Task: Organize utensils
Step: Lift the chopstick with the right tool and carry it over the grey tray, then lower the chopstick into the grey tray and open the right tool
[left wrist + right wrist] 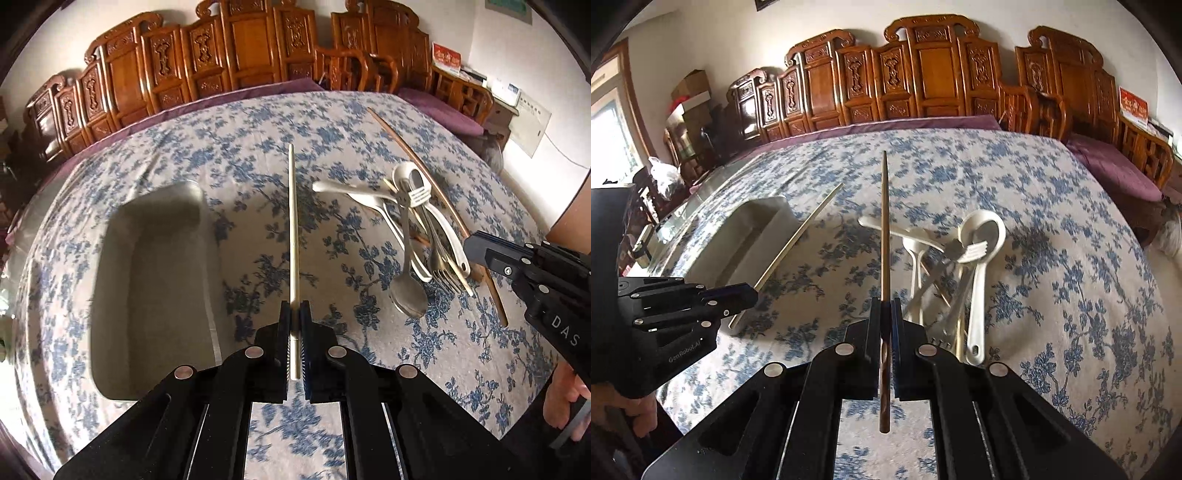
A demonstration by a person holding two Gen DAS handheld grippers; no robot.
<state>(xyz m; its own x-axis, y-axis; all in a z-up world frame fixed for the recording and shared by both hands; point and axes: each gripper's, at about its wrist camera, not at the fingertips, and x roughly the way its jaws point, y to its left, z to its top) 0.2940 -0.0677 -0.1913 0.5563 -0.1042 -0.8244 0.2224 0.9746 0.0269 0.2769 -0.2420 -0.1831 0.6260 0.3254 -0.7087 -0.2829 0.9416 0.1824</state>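
Soft daylight from window [609, 129] at left; fisheye bending at edges; slight motion blur on tray [147, 266].

A pale chopstick [294, 236] is pointing away over the flowered cloth, clamped near its butt. A dark brown chopstick [884, 258] is doing likewise. White spoons [979, 266], a steel spoon [406, 280] and forks [445, 273] are lying heaped together. A grey tray [155, 280] is sitting left, empty.
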